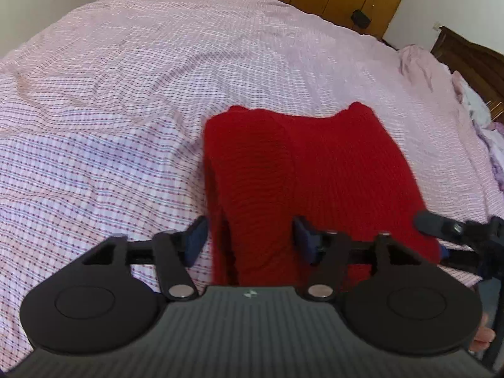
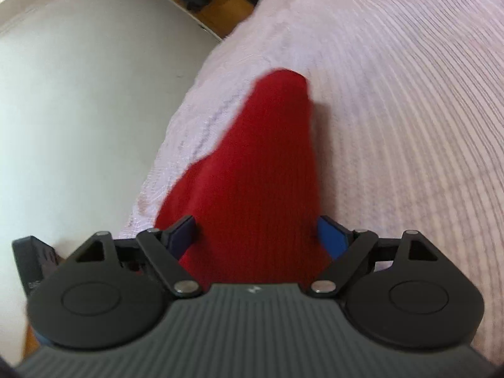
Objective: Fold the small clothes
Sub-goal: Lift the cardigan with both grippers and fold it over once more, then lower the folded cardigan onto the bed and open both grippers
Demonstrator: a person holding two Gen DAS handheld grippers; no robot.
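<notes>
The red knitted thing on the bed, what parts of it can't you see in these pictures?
- Near edge of the red knit garment: left wrist view, hidden behind the left gripper body.
- Its right corner: same view, covered by the right gripper reaching in.
- Its near end: right wrist view, hidden by the right gripper body.
- What kind of garment: folded and blurred in both views on the bedsheet.

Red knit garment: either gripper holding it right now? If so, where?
Neither. Left gripper and right gripper stand open astride the near edge of the red knit garment; pads don't press it.

Red knit garment [image 2: 258,170] on pink bedspread [image 2: 393,94], between spread tool [image 2: 258,236] fingers.
</notes>
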